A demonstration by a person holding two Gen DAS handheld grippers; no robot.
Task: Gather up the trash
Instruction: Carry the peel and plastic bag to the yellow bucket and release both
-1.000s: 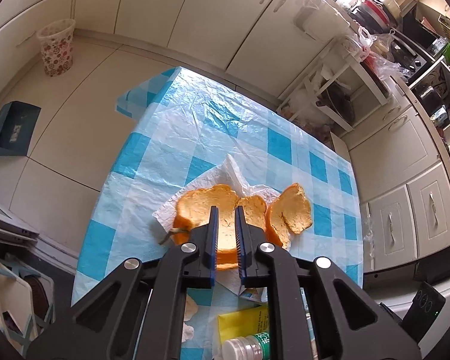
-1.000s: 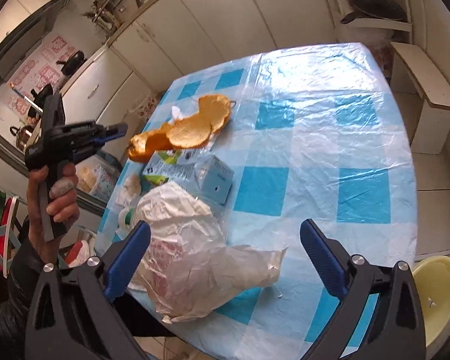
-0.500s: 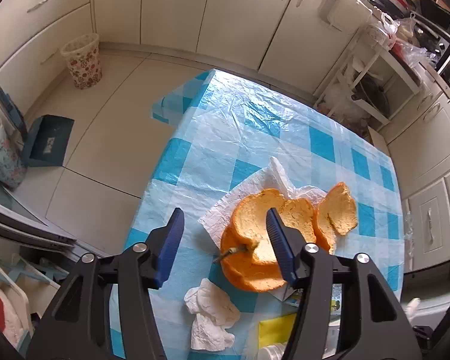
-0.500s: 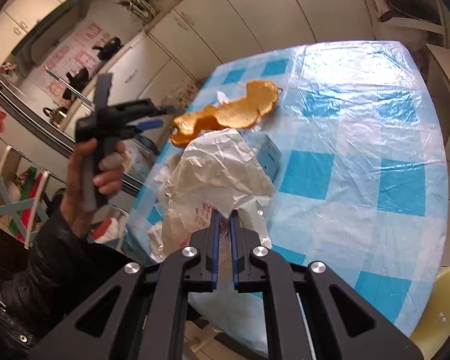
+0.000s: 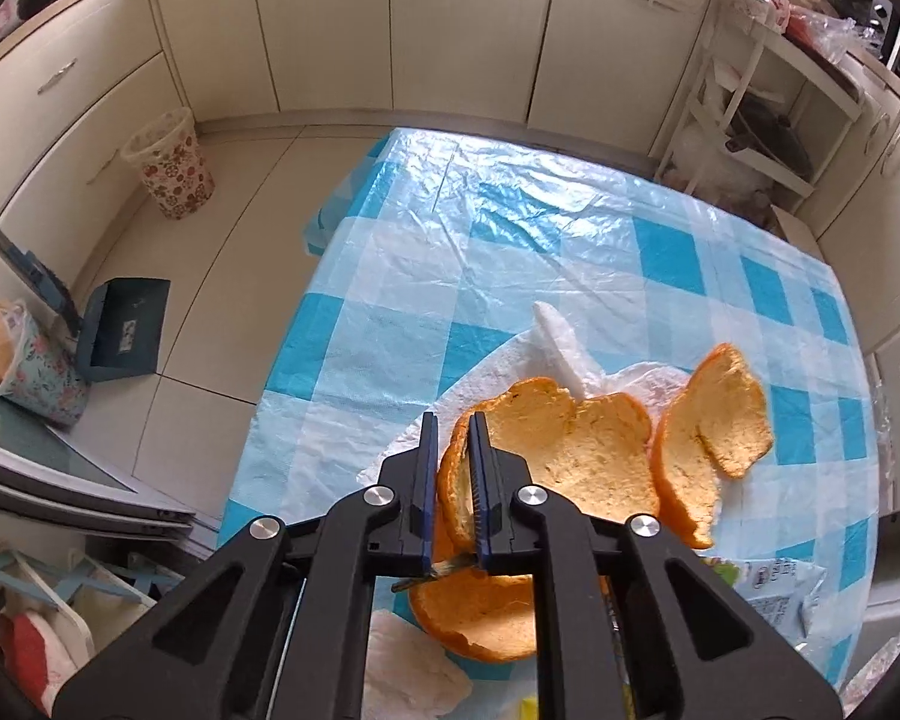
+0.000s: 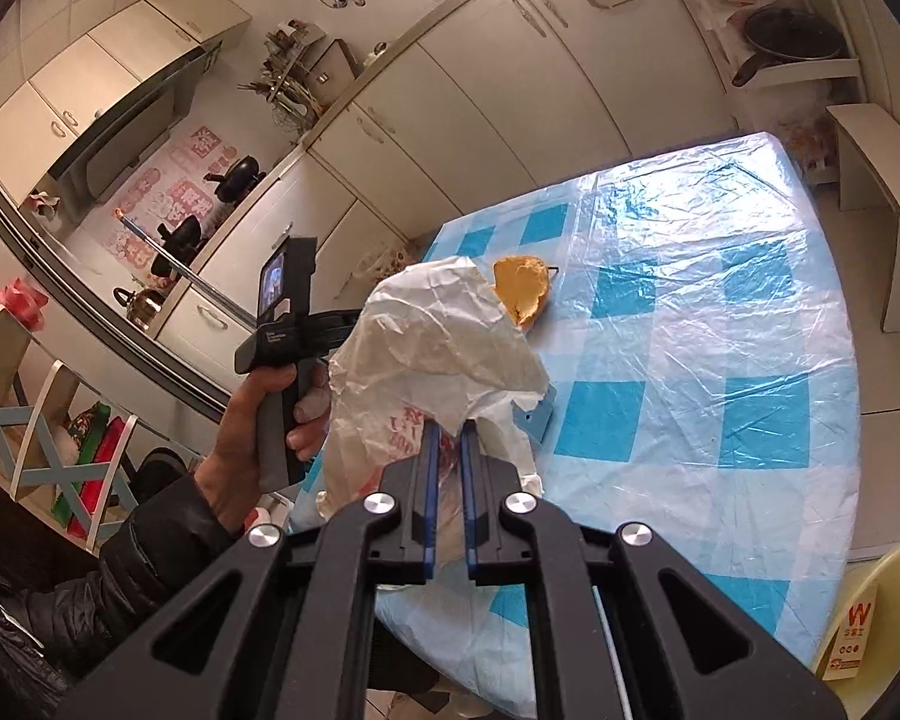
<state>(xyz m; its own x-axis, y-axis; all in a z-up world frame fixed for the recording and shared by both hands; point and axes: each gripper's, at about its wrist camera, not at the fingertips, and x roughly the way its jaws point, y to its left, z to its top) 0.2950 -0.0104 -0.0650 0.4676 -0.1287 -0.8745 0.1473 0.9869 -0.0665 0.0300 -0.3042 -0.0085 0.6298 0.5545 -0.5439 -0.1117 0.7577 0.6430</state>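
A large orange peel (image 5: pixel 576 468) in several joined lobes lies over a white tissue (image 5: pixel 510 372) on the blue checked table (image 5: pixel 510 240). My left gripper (image 5: pixel 451 438) is shut on the peel's left edge. My right gripper (image 6: pixel 448 438) is shut on the rim of a white plastic bag (image 6: pixel 432 348) and holds it up above the table's near left edge. One lobe of the peel (image 6: pixel 522 294) shows past the bag in the right wrist view. The left gripper's handle (image 6: pixel 282 360) and the hand that holds it show left of the bag.
A crumpled tissue (image 5: pixel 408 672) and a printed wrapper (image 5: pixel 774 594) lie near the table's front edge. A small blue carton (image 6: pixel 537 414) sits behind the bag. A flowered bin (image 5: pixel 171 171) and a dustpan (image 5: pixel 123 330) stand on the floor at left. A yellow stool (image 6: pixel 876 618) is at right.
My left gripper opened, moved left, then shut on the peel's left edge. My right gripper shut on the bag and raised it off the table.
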